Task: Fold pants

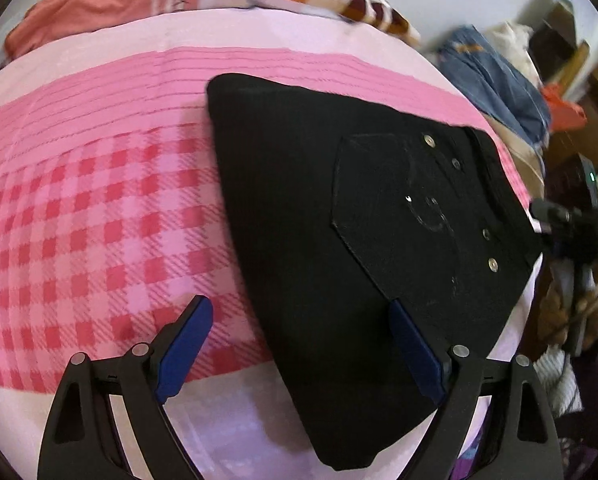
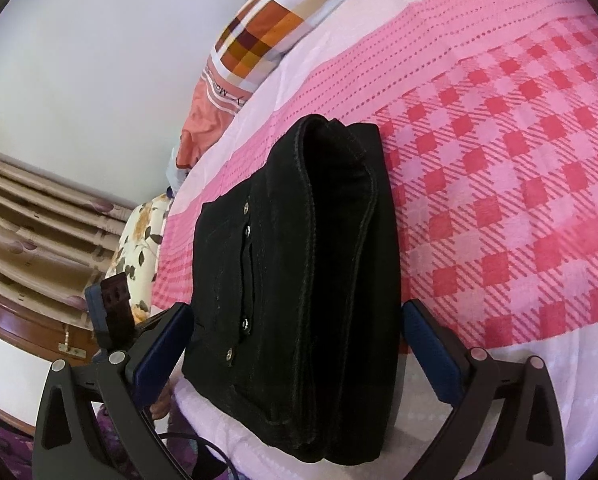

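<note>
Lettering, partly legible, on orange pillow (image 1: 99, 4)

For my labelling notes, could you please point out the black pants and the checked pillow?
black pants (image 2: 299, 280), right wrist view, on the folded stack's top layer.
checked pillow (image 2: 267, 36), right wrist view, on its orange-brown squares.

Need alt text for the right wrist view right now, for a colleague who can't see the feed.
Black pants, folded into a compact stack with the stud-lined pocket side up, lie on a pink checked bedspread. The right gripper frames the stack's near end, jaws open and not pressing it. A patchwork pillow lies at the bed's far end, and the left gripper's tip shows at lower left.
</note>
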`<state>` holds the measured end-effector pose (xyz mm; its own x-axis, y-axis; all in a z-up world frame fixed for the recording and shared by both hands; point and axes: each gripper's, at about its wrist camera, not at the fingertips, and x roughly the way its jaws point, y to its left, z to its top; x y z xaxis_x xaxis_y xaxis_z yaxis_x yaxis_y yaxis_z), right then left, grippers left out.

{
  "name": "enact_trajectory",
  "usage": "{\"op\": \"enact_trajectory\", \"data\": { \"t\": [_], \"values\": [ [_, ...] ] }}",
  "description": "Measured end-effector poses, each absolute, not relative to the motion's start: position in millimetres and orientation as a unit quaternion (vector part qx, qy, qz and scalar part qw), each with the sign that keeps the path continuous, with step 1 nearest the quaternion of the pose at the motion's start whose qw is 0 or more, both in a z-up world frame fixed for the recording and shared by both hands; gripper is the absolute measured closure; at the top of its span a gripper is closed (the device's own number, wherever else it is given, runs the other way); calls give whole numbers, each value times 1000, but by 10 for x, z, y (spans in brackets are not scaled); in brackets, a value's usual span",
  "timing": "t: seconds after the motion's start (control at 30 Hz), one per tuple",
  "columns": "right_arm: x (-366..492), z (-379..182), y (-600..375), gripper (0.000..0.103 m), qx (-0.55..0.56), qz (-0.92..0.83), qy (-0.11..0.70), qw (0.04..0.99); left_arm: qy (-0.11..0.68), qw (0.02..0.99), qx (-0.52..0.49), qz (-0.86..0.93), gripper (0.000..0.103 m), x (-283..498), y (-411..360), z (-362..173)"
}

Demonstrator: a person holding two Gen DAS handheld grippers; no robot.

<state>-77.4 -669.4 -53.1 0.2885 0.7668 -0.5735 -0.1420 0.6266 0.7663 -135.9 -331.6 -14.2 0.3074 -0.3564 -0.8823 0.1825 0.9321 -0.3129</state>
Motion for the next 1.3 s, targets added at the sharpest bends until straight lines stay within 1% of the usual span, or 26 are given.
{"op": "enact_trajectory", "data": {
  "t": [0.1,0.23,0.3,0.33,0.37,0.4,0.43,0.47,0.53,0.63,0.7,0.73,0.8,0.87,0.93,1.03,1.1,1.3],
  "values": [
    [-711,-547,-6725,1,319,305,526,727,570,793,-87,-195,13,-1311,-3357,-139],
    [-694,-528,-6640,0,296,308,535,729,570,784,-101,-225,13,-1237,-3428,-128],
    [-679,-514,-6551,1,278,314,541,729,569,782,-106,-233,13,-1195,-3434,-128],
    [-691,-507,-6524,6,271,317,542,730,569,778,-118,-238,13,-1179,-3411,-129],
    [-691,-529,-6495,31,267,324,549,723,568,774,-132,-245,13,-1151,-3376,-138],
    [-683,-569,-6485,49,264,321,558,718,567,770,-149,-253,13,-1117,-3338,-148],
    [-675,-623,-6497,63,264,316,567,713,565,767,-161,-258,13,-1097,-3300,-158],
    [-669,-665,-6538,64,279,325,564,706,564,762,-180,-262,13,-1062,-3258,-170],
    [-674,-664,-6550,65,275,332,562,706,566,757,-194,-262,13,-1012,-3236,-180],
    [-711,-645,-6558,67,275,337,557,708,569,763,-167,-258,15,-976,-3308,-150],
    [-727,-662,-6580,67,281,341,554,705,567,771,-136,-255,21,-999,-3370,-132],
    [-716,-665,-6582,68,288,343,551,704,567,774,-129,-250,28,-1011,-3368,-127],
    [-732,-684,-6630,68,309,348,544,699,567,774,-144,-242,48,-999,-3313,-115],
    [-750,-701,-6679,70,331,354,534,692,564,774,-162,-237,58,-981,-3206,-125],
    [-762,-707,-6696,70,337,355,531,692,563,773,-172,-238,59,-962,-3180,-157],
    [-781,-719,-6729,70,359,356,525,685,556,782,-159,-233,63,-992,-3228,-114],
    [-797,-708,-6727,71,367,358,520,683,552,786,-162,-229,69,-1002,-3245,-96],
    [-771,-569,-6590,71,372,371,507,683,539,793,-177,-223,78,-1012,-3159,-45]
  ]
}}
